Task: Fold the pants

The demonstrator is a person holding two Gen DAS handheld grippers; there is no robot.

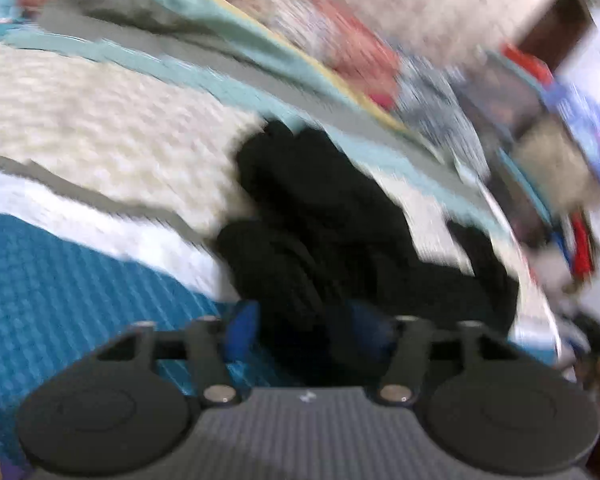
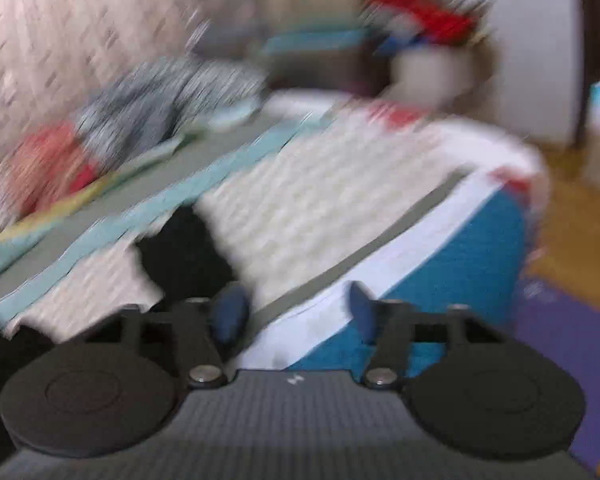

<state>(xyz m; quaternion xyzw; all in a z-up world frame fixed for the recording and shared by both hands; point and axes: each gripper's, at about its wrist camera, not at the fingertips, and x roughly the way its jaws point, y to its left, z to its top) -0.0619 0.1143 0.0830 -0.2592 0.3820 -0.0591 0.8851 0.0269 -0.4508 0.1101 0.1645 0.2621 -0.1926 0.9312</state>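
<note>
Black pants bunched on the bed

We see the pants as a dark, crumpled heap with no pattern that we can make out through the blur. They lie on the cream textured part of the bedspread, near its pale blue and grey stripes. In the left wrist view the cloth is piled in thick rolls and folds, and a smaller dark flap spreads off to the right side of the heap. In the right wrist view only part of the pants shows, a black patch at the edge of the cream cover. We cannot tell waistband from legs.
</note>
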